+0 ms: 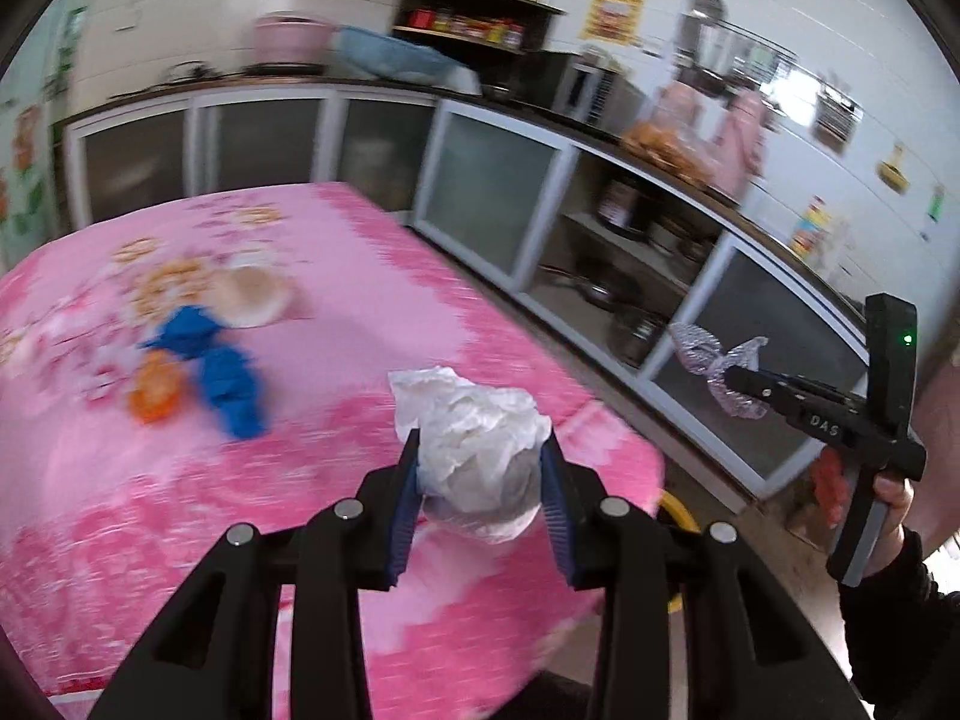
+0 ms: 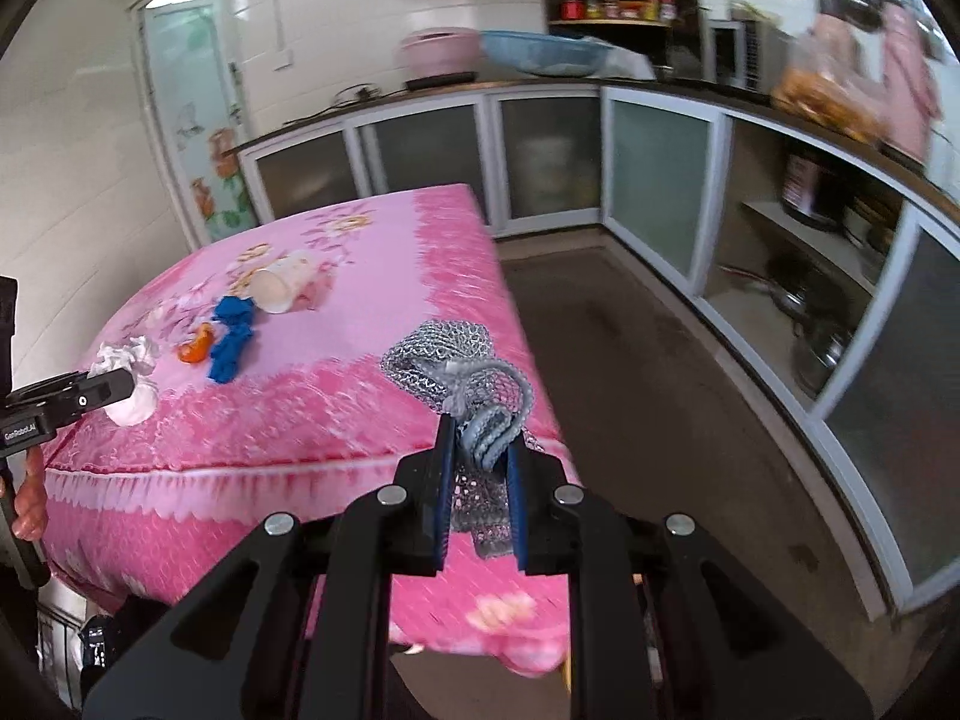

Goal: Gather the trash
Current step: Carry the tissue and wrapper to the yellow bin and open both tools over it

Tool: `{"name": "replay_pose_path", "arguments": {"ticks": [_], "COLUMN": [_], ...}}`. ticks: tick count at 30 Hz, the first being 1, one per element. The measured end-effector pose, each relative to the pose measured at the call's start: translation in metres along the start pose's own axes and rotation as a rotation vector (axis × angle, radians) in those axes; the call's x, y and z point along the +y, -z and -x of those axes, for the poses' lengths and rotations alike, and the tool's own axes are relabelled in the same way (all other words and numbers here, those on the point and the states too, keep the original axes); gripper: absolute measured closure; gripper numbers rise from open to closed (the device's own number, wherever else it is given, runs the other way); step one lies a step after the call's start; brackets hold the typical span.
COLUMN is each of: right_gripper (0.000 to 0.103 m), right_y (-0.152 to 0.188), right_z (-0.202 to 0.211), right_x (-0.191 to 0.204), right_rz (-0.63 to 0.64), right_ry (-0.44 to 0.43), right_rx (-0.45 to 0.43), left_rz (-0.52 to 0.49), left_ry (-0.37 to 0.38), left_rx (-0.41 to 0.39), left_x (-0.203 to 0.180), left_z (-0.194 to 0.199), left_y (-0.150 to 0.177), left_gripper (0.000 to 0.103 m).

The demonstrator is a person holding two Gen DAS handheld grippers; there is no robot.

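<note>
My left gripper (image 1: 480,456) is shut on a crumpled white paper ball (image 1: 474,420) and holds it above the pink table's near part; it also shows in the right wrist view (image 2: 129,381). My right gripper (image 2: 480,438) is shut on a grey mesh net (image 2: 456,360), held off the table's right edge; the net also shows in the left wrist view (image 1: 714,366). On the pink tablecloth (image 2: 372,276) lie a blue crumpled cloth (image 2: 231,339), an orange scrap (image 2: 195,351) and a tipped paper cup (image 2: 282,285).
Kitchen cabinets (image 2: 660,180) with frosted doors run along the back and right walls, with open shelves of pots (image 2: 822,324). A dark floor (image 2: 630,360) lies between table and cabinets. A yellow object (image 1: 681,519) sits below the table edge.
</note>
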State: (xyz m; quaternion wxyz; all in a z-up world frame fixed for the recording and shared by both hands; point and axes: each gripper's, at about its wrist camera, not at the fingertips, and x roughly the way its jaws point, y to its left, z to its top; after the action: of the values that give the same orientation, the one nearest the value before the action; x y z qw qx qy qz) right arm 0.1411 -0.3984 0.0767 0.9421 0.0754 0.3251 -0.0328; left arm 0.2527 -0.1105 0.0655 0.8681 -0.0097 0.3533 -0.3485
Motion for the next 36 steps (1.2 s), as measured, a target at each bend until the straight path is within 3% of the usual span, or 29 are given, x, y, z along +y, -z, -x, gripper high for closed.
{"name": "replay_pose_path", "arguments": {"ticks": [10, 18, 26, 36], "right_gripper": [0.088, 0.088, 0.088, 0.088], "right_y": [0.055, 0.102, 0.141, 0.176], "right_z": [0.039, 0.052, 0.035, -0.008], "right_x": [-0.089, -0.147, -0.185, -0.211], "right_rz": [-0.164, -0.272, -0.35, -0.429], "right_ry": [0.13, 0.209, 0.244, 0.236], "right_rx": [0.022, 0.058, 0.136, 0.238], "left_rz": [-0.124, -0.196, -0.272, -0.32], "left_ry": [0.201, 0.306, 0.353, 0.333], "left_rx": [0.103, 0.207, 0.295, 0.371], "left_x": [-0.116, -0.191, -0.246, -0.274], "left_z": [-0.077, -0.138, -0.193, -0.246], "left_y": [0.007, 0.026, 0.048, 0.06], "left_gripper": [0.069, 0.069, 0.069, 0.069]}}
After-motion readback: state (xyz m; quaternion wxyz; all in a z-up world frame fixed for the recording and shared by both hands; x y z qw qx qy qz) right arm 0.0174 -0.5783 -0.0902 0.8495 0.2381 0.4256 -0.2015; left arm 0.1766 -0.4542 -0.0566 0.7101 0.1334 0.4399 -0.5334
